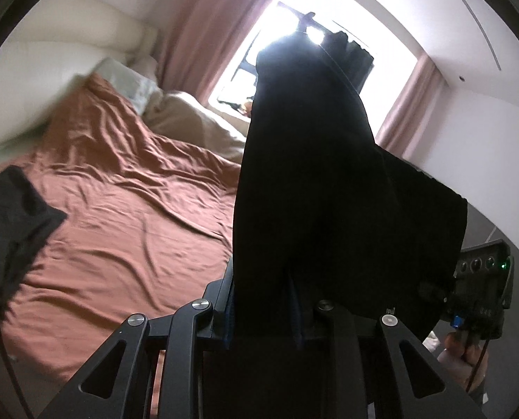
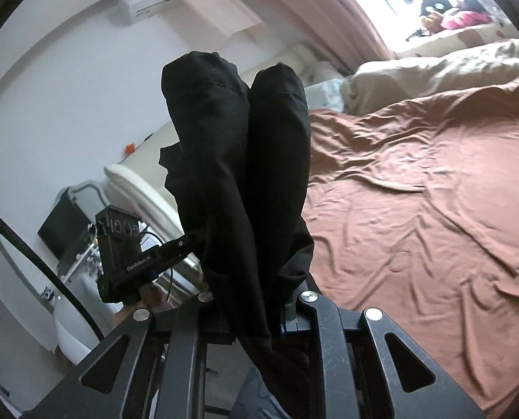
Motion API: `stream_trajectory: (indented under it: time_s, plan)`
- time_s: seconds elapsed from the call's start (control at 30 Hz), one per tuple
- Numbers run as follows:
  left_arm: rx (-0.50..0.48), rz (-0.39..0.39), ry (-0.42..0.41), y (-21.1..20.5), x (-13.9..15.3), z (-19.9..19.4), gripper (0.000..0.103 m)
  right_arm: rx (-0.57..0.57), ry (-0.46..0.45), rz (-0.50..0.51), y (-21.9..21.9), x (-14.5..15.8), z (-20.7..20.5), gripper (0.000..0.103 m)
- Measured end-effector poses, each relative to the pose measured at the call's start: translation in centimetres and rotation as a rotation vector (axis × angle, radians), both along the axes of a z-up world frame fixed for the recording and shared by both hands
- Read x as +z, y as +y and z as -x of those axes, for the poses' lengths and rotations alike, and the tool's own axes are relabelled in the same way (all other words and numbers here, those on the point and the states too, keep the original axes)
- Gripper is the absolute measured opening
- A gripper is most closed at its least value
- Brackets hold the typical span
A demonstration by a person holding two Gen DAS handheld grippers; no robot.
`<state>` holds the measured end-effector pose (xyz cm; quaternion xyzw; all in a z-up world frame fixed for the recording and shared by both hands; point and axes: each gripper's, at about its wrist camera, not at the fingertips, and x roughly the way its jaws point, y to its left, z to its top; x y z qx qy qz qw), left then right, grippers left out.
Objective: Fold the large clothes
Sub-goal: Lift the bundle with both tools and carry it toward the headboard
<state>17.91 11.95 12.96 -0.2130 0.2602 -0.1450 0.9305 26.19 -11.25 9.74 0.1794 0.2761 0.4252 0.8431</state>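
A large black garment (image 1: 315,188) is draped over my left gripper (image 1: 304,104) and hides both its fingers; the cloth is pinched between the jaws and lifted above the bed. In the right wrist view the same black garment (image 2: 238,181) wraps both fingers of my right gripper (image 2: 245,83) like two sleeves and hangs down between the jaws, which are shut on it. The two grippers stand close side by side: the left gripper's housing (image 2: 126,258) shows left of the cloth, and the right gripper's housing (image 1: 483,279) shows at the right edge.
A bed with a wrinkled rust-coloured sheet (image 1: 126,209) lies below. A second dark cloth (image 1: 11,223) rests at its left edge. Beige bedding (image 2: 434,66) and pillows (image 1: 133,83) are at the far end. Pink curtains (image 1: 203,21) frame a bright window. A hand (image 1: 465,352) holds the right gripper.
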Motion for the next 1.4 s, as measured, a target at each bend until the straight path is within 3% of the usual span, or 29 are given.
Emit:
stream_trajectory:
  time_s: [0.4, 0.77, 1.1, 1.4]
  plan:
    - [0.146, -0.001, -0.029, 13.1, 0.2, 4.1, 0.026, 0.147, -0.012, 0.048, 14.1, -0.5, -4.6, 0.013]
    - [0.251, -0.004, -0.039, 26.6, 0.6, 4.9, 0.026, 0.274, -0.008, 0.068, 27.9, -0.8, -9.5, 0.013]
    - [0.417, -0.083, -0.03, 37.3, 3.5, 7.0, 0.026, 0.431, 0.002, 0.055, 40.8, -1.0, -12.8, 0.013]
    - [0.486, -0.175, 0.013, 41.4, 3.7, 5.0, 0.025, 0.492, 0.044, 0.008, 48.0, -3.0, -15.9, 0.013]
